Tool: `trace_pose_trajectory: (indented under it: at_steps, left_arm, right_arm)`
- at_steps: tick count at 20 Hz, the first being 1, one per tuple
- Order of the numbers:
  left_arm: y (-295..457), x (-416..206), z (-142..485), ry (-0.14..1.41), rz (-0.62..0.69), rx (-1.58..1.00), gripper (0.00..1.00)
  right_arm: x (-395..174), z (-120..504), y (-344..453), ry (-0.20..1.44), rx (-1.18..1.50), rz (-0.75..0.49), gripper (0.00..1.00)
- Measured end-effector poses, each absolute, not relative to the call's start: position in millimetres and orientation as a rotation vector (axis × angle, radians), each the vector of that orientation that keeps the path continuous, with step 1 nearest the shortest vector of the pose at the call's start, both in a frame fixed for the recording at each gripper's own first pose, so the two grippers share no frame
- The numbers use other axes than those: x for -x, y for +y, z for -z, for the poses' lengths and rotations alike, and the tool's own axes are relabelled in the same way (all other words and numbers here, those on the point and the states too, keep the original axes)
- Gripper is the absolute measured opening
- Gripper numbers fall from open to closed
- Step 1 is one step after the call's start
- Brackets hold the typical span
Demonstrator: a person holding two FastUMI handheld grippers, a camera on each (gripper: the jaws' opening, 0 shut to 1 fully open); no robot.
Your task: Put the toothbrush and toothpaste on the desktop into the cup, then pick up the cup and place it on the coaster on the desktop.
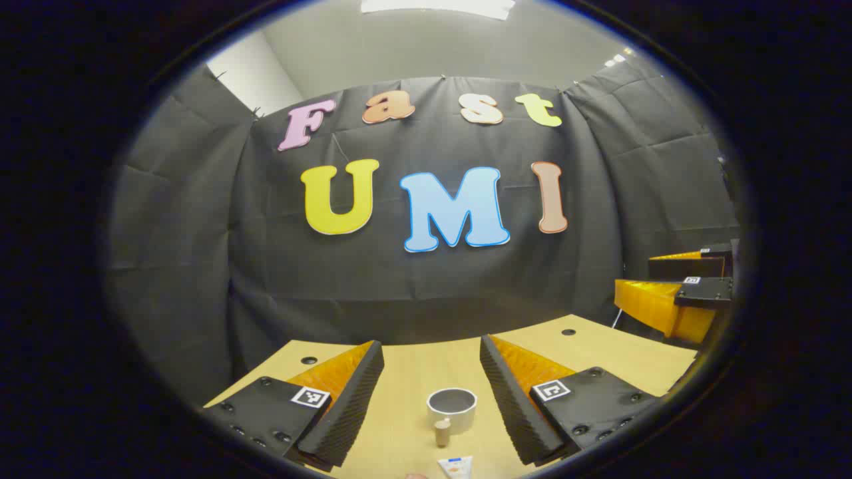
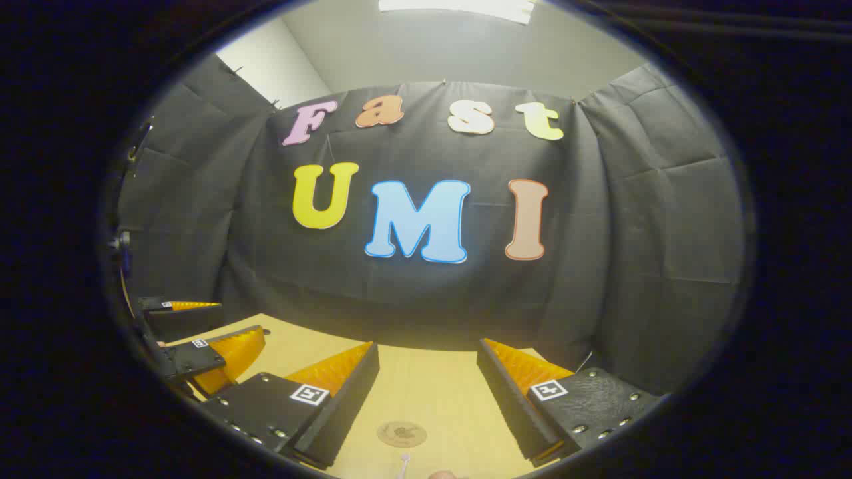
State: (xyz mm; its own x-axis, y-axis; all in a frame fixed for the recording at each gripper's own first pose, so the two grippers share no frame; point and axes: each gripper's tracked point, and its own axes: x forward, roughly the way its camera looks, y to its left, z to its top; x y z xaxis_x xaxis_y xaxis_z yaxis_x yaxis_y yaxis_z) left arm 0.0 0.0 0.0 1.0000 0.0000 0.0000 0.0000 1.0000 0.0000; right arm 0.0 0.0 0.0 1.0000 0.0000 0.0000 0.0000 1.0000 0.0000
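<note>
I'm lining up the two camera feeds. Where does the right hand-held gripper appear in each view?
Left gripper view: the right hand-held gripper is at the far right edge, open.
Right gripper view: the right hand-held gripper is at bottom centre, its two fingers spread apart.
Shared landmark: the wooden desktop, low in both.

A recording booth, probably in a lab: black cloth walls [image 1: 200, 219] around a wooden desktop [image 1: 413, 372] (ceiling panel light).
</note>
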Motion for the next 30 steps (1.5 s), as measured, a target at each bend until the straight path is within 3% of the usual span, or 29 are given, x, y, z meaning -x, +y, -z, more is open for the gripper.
trace_pose_trajectory:
  at_steps: [1,2,4,7,20,21,27,28,29,30]
  left_arm:
    - [-3.7,-1.5,3.0,0.010,-0.003,0.012,0.95]
    - [-5.3,-3.0,4.3,0.020,-0.009,0.016,1.00]
    - [-9.0,-5.4,7.1,0.033,-0.015,0.018,1.00]
    - [-11.8,-8.7,4.2,0.037,-0.018,0.008,1.00]
    - [-14.4,-19.7,9.5,0.077,-0.038,0.037,1.00]
    - [-14.1,-20.9,14.2,0.094,-0.038,0.040,1.00]
    - [-18.8,-26.1,47.9,0.199,-0.008,0.051,1.00]
    - [-19.0,-26.4,55.9,0.224,-0.004,0.056,0.95]
    - [-18.6,-27.7,65.0,0.254,0.000,0.060,1.00]
    - [-17.6,-27.8,73.5,0.287,0.001,0.067,0.95]
  right_arm:
    - [0.6,0.4,-2.6,0.003,0.008,0.001,0.94]
    - [1.3,0.3,-4.6,0.003,0.012,0.002,0.94]
    - [1.0,5.5,-9.9,0.017,0.016,0.009,0.91]
    - [0.0,14.7,-12.2,0.047,0.012,0.008,0.94]
    - [-9.7,31.0,-10.4,0.112,0.014,-0.031,0.91]
    - [-10.8,34.1,-9.6,0.123,0.012,-0.035,0.94]
    - [-13.8,74.4,3.6,0.279,-0.040,-0.075,0.94]
    - [-14.6,82.4,5.0,0.310,-0.044,-0.077,0.94]
    - [-14.7,92.3,5.3,0.343,-0.047,-0.075,0.91]
    - [-16.0,101.4,4.8,0.379,-0.048,-0.068,0.94]
